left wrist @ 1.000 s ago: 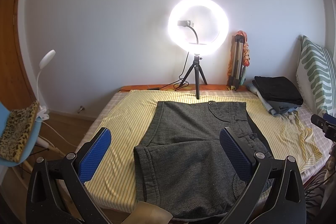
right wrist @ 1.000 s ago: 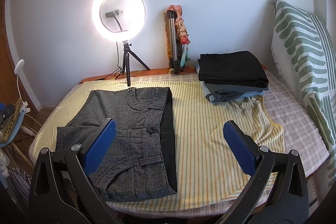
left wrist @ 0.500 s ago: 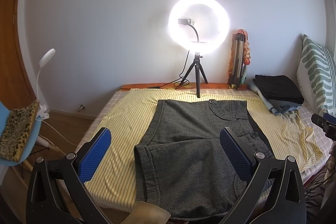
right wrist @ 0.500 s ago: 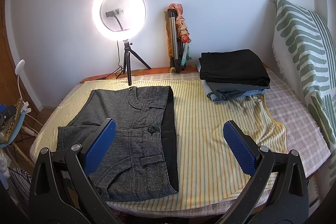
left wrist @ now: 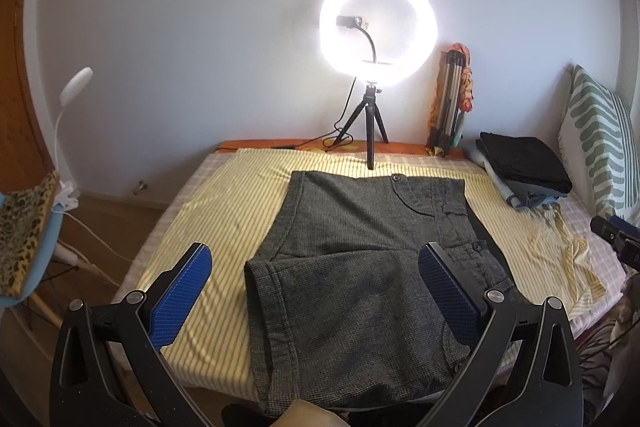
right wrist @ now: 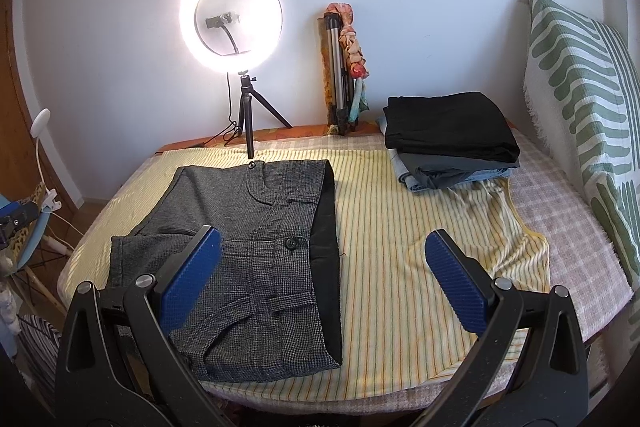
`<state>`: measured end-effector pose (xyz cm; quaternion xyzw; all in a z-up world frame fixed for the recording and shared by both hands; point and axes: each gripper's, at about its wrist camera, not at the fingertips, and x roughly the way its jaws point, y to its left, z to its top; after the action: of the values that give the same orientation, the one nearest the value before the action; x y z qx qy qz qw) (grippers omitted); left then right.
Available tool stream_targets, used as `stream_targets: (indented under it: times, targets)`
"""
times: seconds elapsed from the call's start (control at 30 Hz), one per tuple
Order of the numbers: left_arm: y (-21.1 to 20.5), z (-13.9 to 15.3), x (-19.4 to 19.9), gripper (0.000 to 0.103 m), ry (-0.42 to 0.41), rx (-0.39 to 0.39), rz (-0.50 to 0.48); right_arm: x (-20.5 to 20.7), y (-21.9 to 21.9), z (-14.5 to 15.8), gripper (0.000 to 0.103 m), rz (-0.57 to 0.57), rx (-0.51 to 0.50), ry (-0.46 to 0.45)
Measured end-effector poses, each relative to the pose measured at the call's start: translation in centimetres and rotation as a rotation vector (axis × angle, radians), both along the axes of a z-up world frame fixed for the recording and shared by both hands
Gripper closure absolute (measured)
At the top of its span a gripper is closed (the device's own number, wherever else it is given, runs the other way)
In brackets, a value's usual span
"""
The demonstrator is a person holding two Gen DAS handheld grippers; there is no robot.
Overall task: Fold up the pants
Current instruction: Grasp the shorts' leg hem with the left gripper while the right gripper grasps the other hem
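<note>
Grey checked pants lie folded flat on the yellow striped cloth over the bed, waistband toward the far wall. They also show in the right wrist view, with a dark lining along their right edge. My left gripper is open and empty, held above the pants' near end. My right gripper is open and empty, above the pants' right edge and the bare cloth.
A lit ring light on a tripod stands behind the pants. A stack of folded clothes lies at the back right. A green patterned pillow leans at the right. A chair stands left of the bed.
Both grippers have drifted slightly back and up; the view has shifted a little. The pants have not moved and both grippers stay open.
</note>
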<state>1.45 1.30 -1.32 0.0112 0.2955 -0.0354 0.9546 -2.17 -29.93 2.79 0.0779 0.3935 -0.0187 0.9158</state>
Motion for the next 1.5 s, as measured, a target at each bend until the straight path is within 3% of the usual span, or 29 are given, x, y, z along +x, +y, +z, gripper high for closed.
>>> stream_targets:
  times: [0.27,0.53,0.7,0.93,1.23,1.4,1.5]
  targets:
    - [1.9,-2.0,1.4,0.000,0.071,0.053,-0.064,0.3,0.6,-0.7,0.000,0.122,0.018,0.015]
    - [4.4,-5.1,1.6,0.027,0.197,0.071,-0.141,0.4,3.5,-2.6,0.012,0.358,-0.086,0.128]
    - [4.4,-6.5,0.3,0.029,0.262,0.118,-0.215,-0.4,5.8,-4.2,0.014,0.517,-0.179,0.204]
    - [4.0,-9.4,-1.1,0.041,0.391,0.131,-0.300,-1.7,8.9,-7.5,0.015,0.711,-0.268,0.264]
    - [4.1,-13.1,-1.5,0.057,0.491,0.061,-0.347,-2.0,11.0,-11.3,0.019,0.829,-0.292,0.329]
    - [3.5,-14.4,-1.0,0.062,0.508,0.072,-0.382,-1.7,11.6,-12.7,0.023,0.847,-0.304,0.345]
    - [3.8,-15.0,-0.7,0.075,0.537,0.046,-0.389,-1.7,11.9,-13.5,0.024,0.858,-0.316,0.360]
